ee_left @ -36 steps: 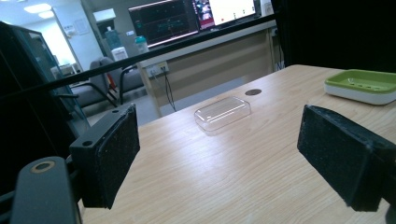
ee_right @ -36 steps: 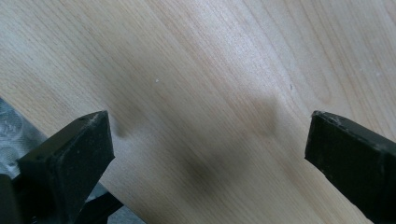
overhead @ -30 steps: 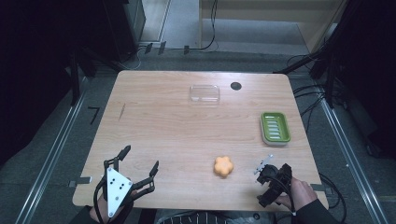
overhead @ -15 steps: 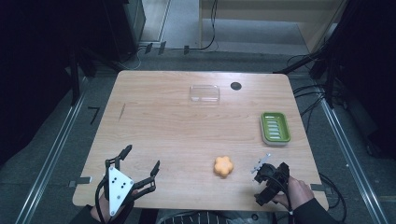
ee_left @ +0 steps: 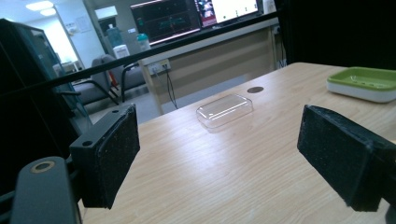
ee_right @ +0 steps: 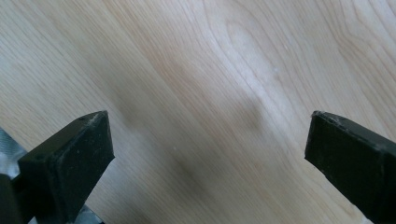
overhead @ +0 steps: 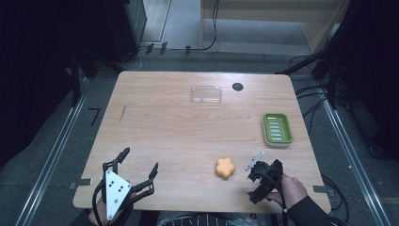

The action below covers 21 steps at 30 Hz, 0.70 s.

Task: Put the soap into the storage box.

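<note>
An orange flower-shaped piece (overhead: 225,167) lies on the wooden table (overhead: 164,127) near the front. Just right of it, my right gripper (overhead: 254,184) is held low in a hand, tilted down at the wood. Its jaws stand wide open with bare table between them (ee_right: 210,158). My left gripper (overhead: 139,160) hovers at the front left corner, open and holding nothing. Its view looks across the table between its pads (ee_left: 224,158) towards a clear plastic box (ee_left: 225,109) and a green soap dish (ee_left: 364,83).
The clear plastic box (overhead: 206,94) sits at the back centre with a black round grommet (overhead: 237,86) beside it. The green soap dish (overhead: 277,128) rests near the right edge. A short dark mark (overhead: 123,113) lies on the left part of the table.
My right gripper has shifted slightly left, towards the orange piece. The left gripper has hardly moved.
</note>
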Tool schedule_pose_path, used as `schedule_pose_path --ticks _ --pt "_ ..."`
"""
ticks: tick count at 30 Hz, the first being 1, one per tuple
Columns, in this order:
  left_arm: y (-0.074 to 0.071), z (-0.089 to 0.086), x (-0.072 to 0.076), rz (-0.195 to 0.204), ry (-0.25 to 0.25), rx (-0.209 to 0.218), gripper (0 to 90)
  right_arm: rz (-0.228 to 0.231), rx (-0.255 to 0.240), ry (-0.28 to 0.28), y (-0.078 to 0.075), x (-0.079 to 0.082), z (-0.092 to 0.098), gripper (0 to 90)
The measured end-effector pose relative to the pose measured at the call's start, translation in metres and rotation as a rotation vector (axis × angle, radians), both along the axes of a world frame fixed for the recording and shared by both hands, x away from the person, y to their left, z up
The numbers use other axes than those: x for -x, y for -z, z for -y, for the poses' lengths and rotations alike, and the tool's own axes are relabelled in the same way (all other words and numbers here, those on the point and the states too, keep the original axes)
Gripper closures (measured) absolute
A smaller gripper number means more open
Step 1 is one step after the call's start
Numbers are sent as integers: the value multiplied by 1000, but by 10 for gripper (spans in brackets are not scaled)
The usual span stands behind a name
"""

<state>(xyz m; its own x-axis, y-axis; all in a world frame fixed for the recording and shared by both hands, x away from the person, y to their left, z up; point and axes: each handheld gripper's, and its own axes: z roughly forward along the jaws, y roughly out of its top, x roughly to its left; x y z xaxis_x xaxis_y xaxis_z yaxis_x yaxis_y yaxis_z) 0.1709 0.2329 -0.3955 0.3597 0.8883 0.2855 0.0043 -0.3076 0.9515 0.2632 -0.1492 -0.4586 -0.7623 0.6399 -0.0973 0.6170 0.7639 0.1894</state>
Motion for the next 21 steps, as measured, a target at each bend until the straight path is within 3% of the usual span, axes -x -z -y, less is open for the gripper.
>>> schedule_pose_path --ticks 21 --pt "0 -1 1 2 -6 5 130 -13 -29 -44 0 -18 -37 13"
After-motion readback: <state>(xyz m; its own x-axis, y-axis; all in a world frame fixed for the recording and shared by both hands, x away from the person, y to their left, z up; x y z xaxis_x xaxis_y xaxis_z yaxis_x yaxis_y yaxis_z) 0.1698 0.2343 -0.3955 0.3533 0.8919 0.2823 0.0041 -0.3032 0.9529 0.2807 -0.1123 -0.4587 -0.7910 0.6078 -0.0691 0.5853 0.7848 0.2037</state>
